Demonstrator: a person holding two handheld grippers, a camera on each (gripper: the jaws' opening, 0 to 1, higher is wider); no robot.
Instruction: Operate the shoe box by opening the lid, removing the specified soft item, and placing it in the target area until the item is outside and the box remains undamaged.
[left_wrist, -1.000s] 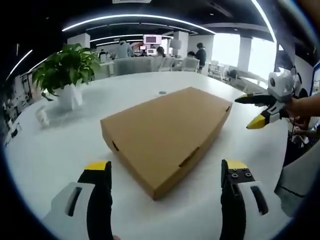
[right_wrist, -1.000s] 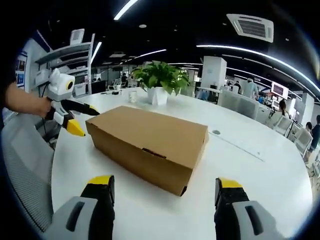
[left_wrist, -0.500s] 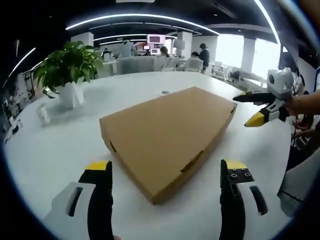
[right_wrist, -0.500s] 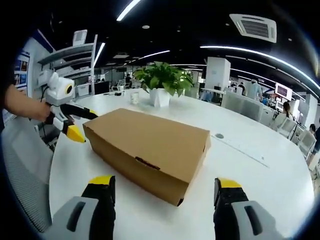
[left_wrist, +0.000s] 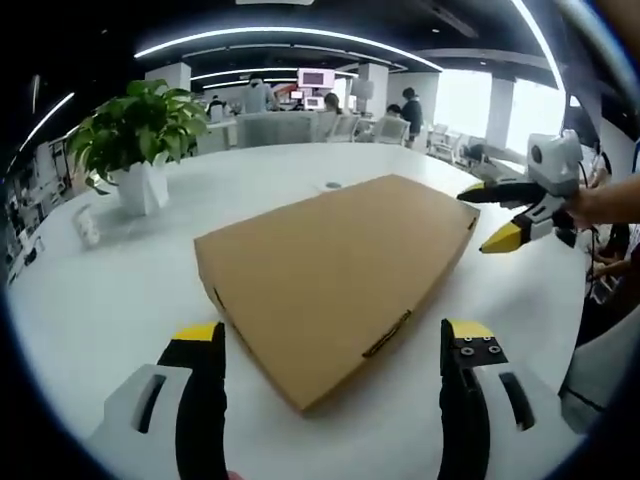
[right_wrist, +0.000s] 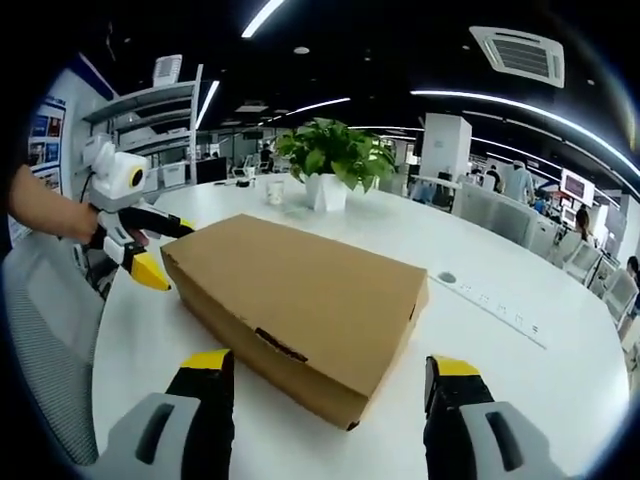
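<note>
- The shoe box is a plain brown cardboard box; it lies flat on the white table with its lid closed, so the soft item inside cannot be seen.
- In the left gripper view the box is around the middle of the table, and one of its corners points toward the table edge nearest to this camera.
- The left gripper has its two yellow-tipped jaws wide apart and holds nothing. They hang above the table at both sides of that near box corner, without touching it.
- The right gripper also has its jaws spread and empty, in front of a long side of the box, near a small slot in that side.
- In the left gripper view the right gripper shows at the far right end of the box, just beside it; whether it touches, I cannot tell.
- In the right gripper view the left gripper is at the left end of the box, very near it.
- A potted plant in a white pot stands toward the far edge of the table, well apart from the box.
</note>
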